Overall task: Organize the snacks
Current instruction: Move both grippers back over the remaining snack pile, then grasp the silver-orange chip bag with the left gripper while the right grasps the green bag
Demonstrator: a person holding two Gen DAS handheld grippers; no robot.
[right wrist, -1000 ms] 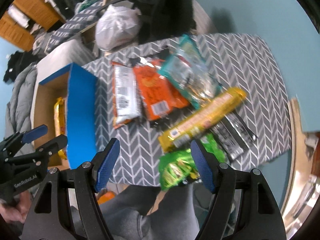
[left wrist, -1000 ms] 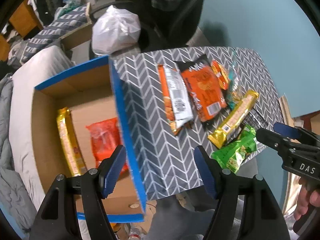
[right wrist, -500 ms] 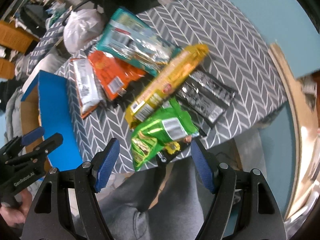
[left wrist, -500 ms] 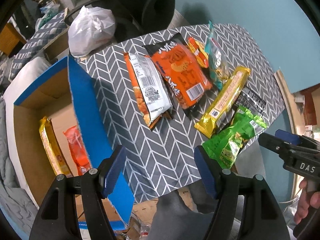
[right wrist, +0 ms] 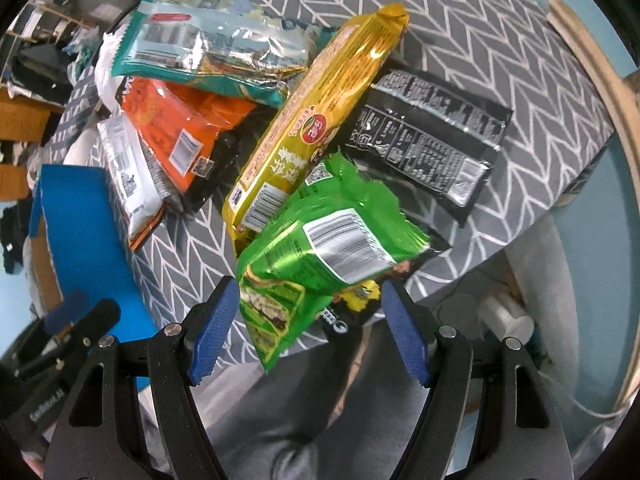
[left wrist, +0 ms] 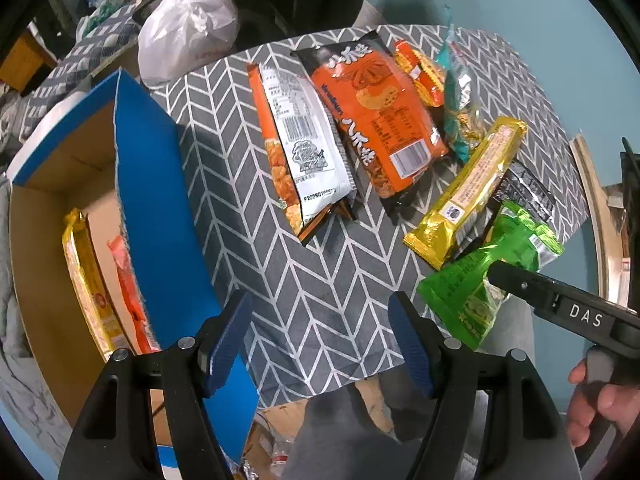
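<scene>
Crinkly green foil packet [right wrist: 320, 248] between gaping right tongs [right wrist: 308, 332], untouched; left tongs [left wrist: 320, 340] wide, empty.

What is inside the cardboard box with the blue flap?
Inside the cardboard box lie a long yellow packet and an orange-red packet. The blue flap covers part of the inside, so more may be hidden.

A bare stretch of the grey chevron-patterned surface [left wrist: 320, 300] lies open between the upright blue cardboard box wall [left wrist: 160, 216] on the left and the heap of snack packets on the right. The crinkled green foil packet [right wrist: 320, 256] overhangs the near edge, with the long gold wrapper [right wrist: 316, 120] leaning across it. Overlapping orange and white bags [left wrist: 320, 136] crowd the far side.
</scene>
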